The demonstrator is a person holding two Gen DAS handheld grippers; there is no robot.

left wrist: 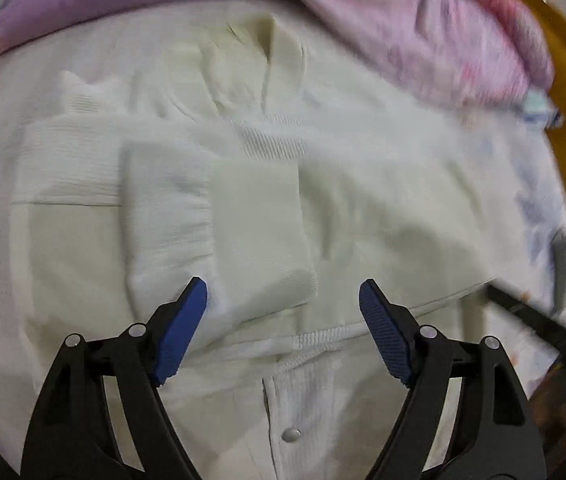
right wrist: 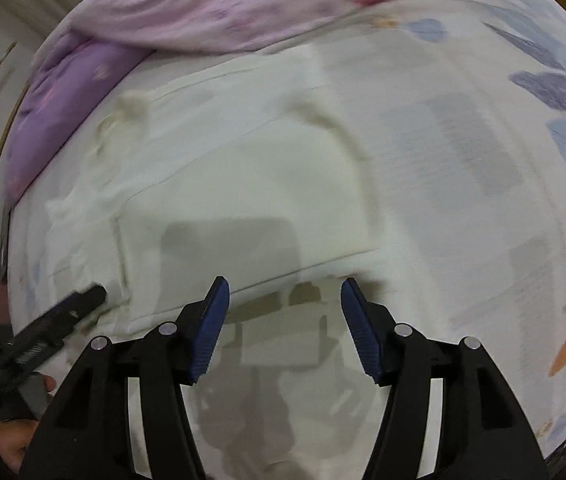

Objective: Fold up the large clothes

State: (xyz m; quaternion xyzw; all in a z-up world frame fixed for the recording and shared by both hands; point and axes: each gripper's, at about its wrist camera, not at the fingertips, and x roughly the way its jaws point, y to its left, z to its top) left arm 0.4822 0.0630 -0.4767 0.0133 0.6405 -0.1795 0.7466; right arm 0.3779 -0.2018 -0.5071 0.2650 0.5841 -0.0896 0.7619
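the cream garment point(left wrist: 267, 208) lies spread on the bed point(right wrist: 483, 184), partly folded by the look of it: in the left wrist view two sleeves, a ribbed cuff point(left wrist: 163, 216) and a smoother cuff point(left wrist: 263, 240), are laid across the chest, side by side and touching. the body seems not yet folded over, since the hem edge and the button placket with a snap point(left wrist: 291, 435) lie flat near the camera. so i judge the sleeves done and the crosswise folds still to do.

the left gripper point(left wrist: 283, 328) hovers just above the cuffs, its fingers wide apart and holding nothing. the right gripper point(right wrist: 281, 320) hangs over the garment's straight lower edge, fingers also spread wide and empty, casting a shadow on the cloth.

the fabric is a soft knit, ribbed at cuffs and hem, thick enough to hold puffy creases. the bed sheet is thin, pale, printed with blue and orange leaf shapes. a crumpled lilac quilt point(right wrist: 211, 4) is bunched at the far side.
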